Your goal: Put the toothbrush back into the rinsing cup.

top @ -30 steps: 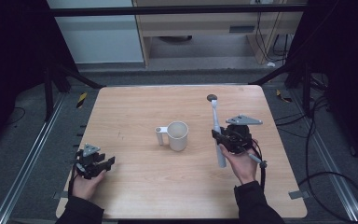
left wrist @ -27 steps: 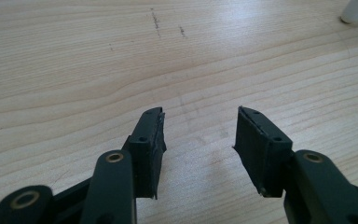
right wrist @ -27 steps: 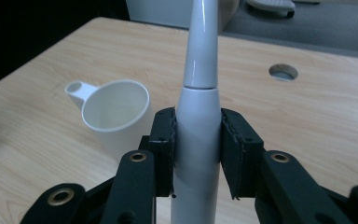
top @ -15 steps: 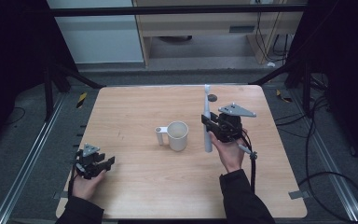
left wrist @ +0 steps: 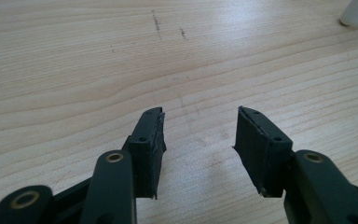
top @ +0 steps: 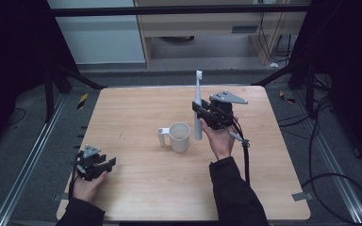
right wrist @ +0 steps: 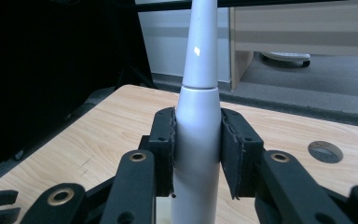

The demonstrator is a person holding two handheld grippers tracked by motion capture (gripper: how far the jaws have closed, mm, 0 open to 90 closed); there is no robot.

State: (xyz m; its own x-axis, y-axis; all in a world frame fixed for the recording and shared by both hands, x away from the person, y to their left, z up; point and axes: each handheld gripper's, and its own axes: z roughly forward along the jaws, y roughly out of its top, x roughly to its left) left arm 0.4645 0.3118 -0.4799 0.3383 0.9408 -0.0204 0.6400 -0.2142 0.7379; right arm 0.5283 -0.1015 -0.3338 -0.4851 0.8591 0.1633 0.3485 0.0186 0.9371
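The table (top: 136,117) is pale wood with a fine grain – smooth, lightly scuffed. The toothbrush (right wrist: 199,121) looks like satin white plastic (one small glint), the mug (top: 179,137) plain matt white, the gripper pads (left wrist: 151,149) ribbed black.

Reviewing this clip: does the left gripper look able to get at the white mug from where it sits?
Probably yes. The left gripper is open and holds nothing, and bare table lies between it and the mug. The right gripper holds the toothbrush upright just beyond the mug, not across that path.

Lab: railed rig (top: 23,174), floor cables (top: 330,181)
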